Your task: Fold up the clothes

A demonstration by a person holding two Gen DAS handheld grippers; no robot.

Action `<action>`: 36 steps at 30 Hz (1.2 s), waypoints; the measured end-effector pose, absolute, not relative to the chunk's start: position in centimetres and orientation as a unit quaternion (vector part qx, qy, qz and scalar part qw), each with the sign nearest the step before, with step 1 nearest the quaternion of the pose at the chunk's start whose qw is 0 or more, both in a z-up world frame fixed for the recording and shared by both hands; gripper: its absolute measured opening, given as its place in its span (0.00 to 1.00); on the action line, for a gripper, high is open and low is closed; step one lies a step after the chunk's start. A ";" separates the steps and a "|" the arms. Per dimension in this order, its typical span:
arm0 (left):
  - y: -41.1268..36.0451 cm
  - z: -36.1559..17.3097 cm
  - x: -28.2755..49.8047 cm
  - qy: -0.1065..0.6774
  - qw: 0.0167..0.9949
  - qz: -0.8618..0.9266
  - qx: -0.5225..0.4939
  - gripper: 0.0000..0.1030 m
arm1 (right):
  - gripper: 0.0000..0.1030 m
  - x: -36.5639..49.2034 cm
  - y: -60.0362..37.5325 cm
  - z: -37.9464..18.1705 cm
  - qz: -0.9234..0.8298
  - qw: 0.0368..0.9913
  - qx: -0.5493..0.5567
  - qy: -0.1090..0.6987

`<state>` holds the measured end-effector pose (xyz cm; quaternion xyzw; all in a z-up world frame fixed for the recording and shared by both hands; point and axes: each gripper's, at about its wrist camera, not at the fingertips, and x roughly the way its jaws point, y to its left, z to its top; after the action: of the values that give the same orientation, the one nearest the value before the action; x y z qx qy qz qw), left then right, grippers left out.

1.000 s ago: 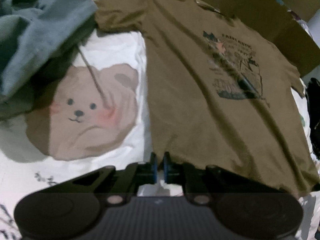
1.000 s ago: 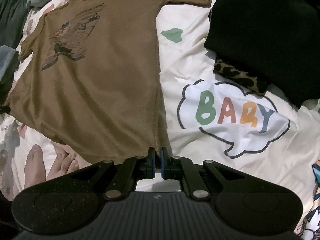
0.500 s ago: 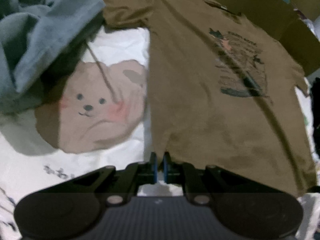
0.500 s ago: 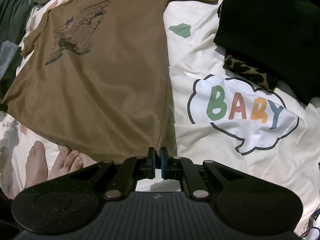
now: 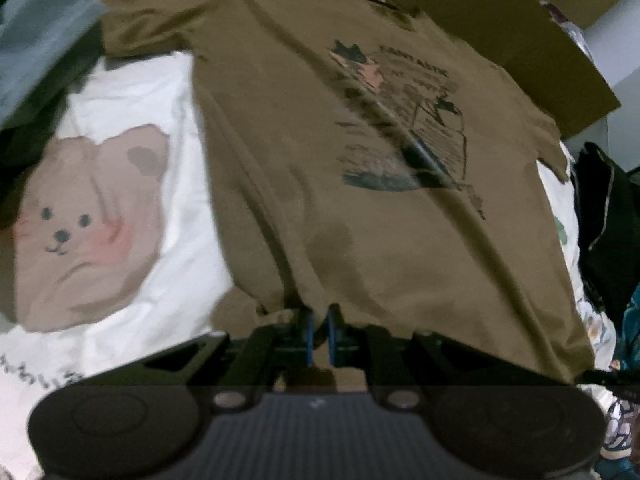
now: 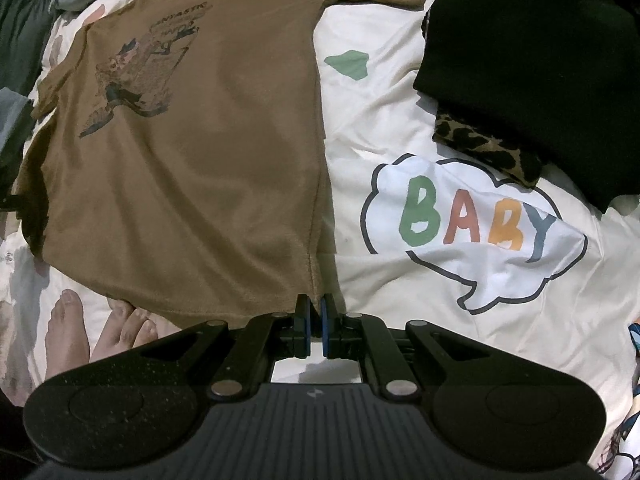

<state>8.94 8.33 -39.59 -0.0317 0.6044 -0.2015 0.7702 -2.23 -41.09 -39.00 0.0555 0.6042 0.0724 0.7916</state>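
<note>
Fingers of the left gripper [image 5: 319,322] stand nearly together, a narrow slit showing between the blue pads, and the hem of the brown T-shirt [image 5: 360,208] runs up into that slit at the shirt's lower corner; the cloth there is bunched and raised, so it looks pinched. The right gripper [image 6: 316,312] is pressed just as tight, its pads closed on the opposite hem corner, right where the side seam ends.

Between the two grips the brown T-shirt lies spread face up on the bed, its dark printed graphic [image 6: 140,76] showing, sleeves out to either side and collar at the far end. Its side edge on the right gripper's side runs straight, with bare quilt beside it all the way to the "BABY" speech bubble [image 6: 472,232] printed on the cover. On the other side, the bear print [image 5: 84,228] sits on open white cover beside the shirt.

Room is tighter further out. A stack of black clothing [image 6: 532,60] with a leopard-print piece [image 6: 488,148] under it lies beyond the bubble, and a grey-blue garment [image 5: 36,52] is heaped past the bear. A person's bare toes [image 6: 100,332] rest on the quilt [image 6: 380,128] just below the hem. Brown cardboard [image 5: 520,48] stands behind the collar.
</note>
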 end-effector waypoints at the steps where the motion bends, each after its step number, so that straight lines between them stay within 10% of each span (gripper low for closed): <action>1: 7.9 -39.9 9.0 0.605 0.769 -0.204 -0.032 0.09 | 0.03 -2.2 -41.1 -39.0 0.072 0.791 0.055 0.605; 17: 7.3 -41.6 9.8 0.606 0.760 -0.233 -0.044 0.32 | 0.03 -2.2 -41.0 -40.4 0.060 0.786 0.059 0.612; 36: 11.8 -37.5 8.7 0.537 0.797 -0.248 0.120 0.31 | 0.03 -2.5 -41.3 -40.6 0.052 0.788 0.053 0.612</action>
<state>8.74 11.81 -37.49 0.1196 0.5368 -0.2483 0.7975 -2.47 -41.28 -40.57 0.0527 0.6118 0.0524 0.7875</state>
